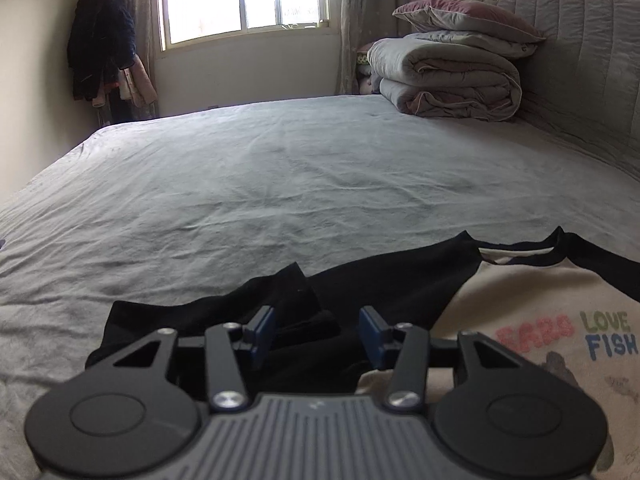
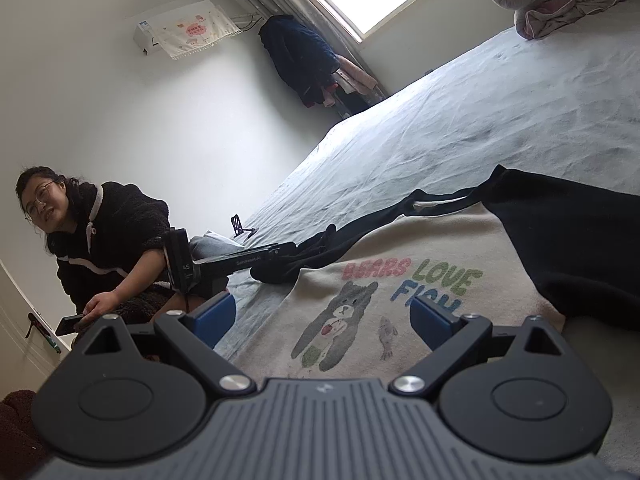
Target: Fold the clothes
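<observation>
**Shirt spread on the bed, both claws apart**

The shirt (image 2: 400, 280) lies flat on the grey bed (image 1: 280, 168), cream body up, with a bear print and the words "BEARS LOVE FISH" across its chest. Its sleeves are black. The left sleeve (image 1: 304, 300) is bunched and partly folded in toward the shirt's body; the other black sleeve (image 2: 580, 240) spreads out on the shirt's far side in the right wrist view.

The left gripper (image 1: 316, 334) sits low over the bunched left sleeve. Its blue pads stand apart, with dark cloth seen between them but not pinched. In the right wrist view this same tool reaches the sleeve from the shirt's left edge.

The right gripper (image 2: 322, 316) hovers over the shirt's lower hem, jaws wide apart, gripping nothing, the bear print showing between its pads.

Beyond the shirt, a folded quilt (image 1: 448, 80) is stacked against the headboard (image 1: 592, 60). A person (image 2: 100, 240) in a dark top crouches beside the bed, left of the shirt.
</observation>
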A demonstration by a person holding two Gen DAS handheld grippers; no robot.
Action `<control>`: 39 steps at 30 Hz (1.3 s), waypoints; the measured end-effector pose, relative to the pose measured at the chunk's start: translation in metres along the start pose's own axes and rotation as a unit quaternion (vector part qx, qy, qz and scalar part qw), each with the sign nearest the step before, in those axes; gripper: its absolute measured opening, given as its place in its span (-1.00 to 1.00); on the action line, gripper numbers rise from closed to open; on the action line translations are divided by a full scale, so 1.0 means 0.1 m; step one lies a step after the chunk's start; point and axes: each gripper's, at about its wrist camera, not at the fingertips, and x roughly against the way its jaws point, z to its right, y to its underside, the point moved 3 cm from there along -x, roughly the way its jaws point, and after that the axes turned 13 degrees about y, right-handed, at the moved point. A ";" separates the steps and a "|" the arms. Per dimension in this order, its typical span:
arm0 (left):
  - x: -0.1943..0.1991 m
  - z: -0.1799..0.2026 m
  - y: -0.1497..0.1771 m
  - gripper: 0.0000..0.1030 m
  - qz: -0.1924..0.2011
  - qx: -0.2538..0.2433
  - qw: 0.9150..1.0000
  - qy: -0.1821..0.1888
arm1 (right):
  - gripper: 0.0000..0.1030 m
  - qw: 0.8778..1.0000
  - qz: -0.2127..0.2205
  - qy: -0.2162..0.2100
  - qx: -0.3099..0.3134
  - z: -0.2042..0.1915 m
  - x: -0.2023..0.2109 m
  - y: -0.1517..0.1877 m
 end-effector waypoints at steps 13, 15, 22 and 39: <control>-0.26 0.08 0.11 0.09 -0.042 -0.071 0.996 -0.040 | 0.87 1.000 -0.006 -0.015 -0.018 0.07 0.02 -0.04; -0.32 0.09 0.12 0.17 -0.047 -0.086 0.994 -0.052 | 0.88 1.000 -0.008 -0.019 -0.023 0.08 0.00 -0.03; -0.41 0.09 0.09 0.51 -0.038 -0.122 0.987 -0.098 | 0.88 0.999 -0.018 -0.017 -0.034 0.11 -0.02 -0.01; -0.25 -0.28 0.16 0.59 -0.005 -0.063 0.993 -0.097 | 0.90 0.999 -0.031 -0.023 -0.023 0.06 -0.06 0.00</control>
